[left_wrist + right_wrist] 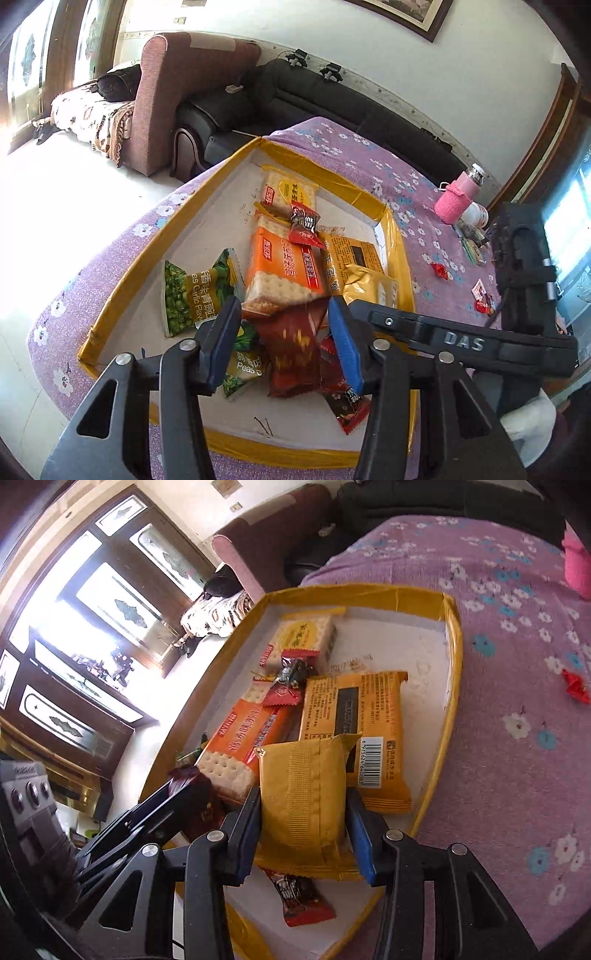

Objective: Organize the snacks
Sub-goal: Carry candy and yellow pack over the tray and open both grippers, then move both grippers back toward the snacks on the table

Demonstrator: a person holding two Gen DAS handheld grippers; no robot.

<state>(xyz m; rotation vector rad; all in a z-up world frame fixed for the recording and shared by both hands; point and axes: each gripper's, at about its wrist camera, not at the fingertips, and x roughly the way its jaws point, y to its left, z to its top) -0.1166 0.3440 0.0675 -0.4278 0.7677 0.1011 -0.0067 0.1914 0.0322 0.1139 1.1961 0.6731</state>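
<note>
A shallow box with yellow taped walls [147, 254] [452, 686] sits on the purple flowered cloth and holds several snack packs. In the left wrist view my left gripper [286, 325] is shut on a dark red-brown packet [293, 350], held over the box beside a green pea pack [192, 291] and an orange cracker pack [277, 273]. In the right wrist view my right gripper [304, 814] is shut on a plain golden-yellow packet [303, 801], above a yellow packet with a barcode [354, 723]. A red candy [301, 901] lies below it.
A pink bottle [456, 195] and small loose items, among them red candies [441, 271] [576, 688], lie on the cloth right of the box. A black sofa [332, 103] and a maroon armchair [177, 92] stand behind the table.
</note>
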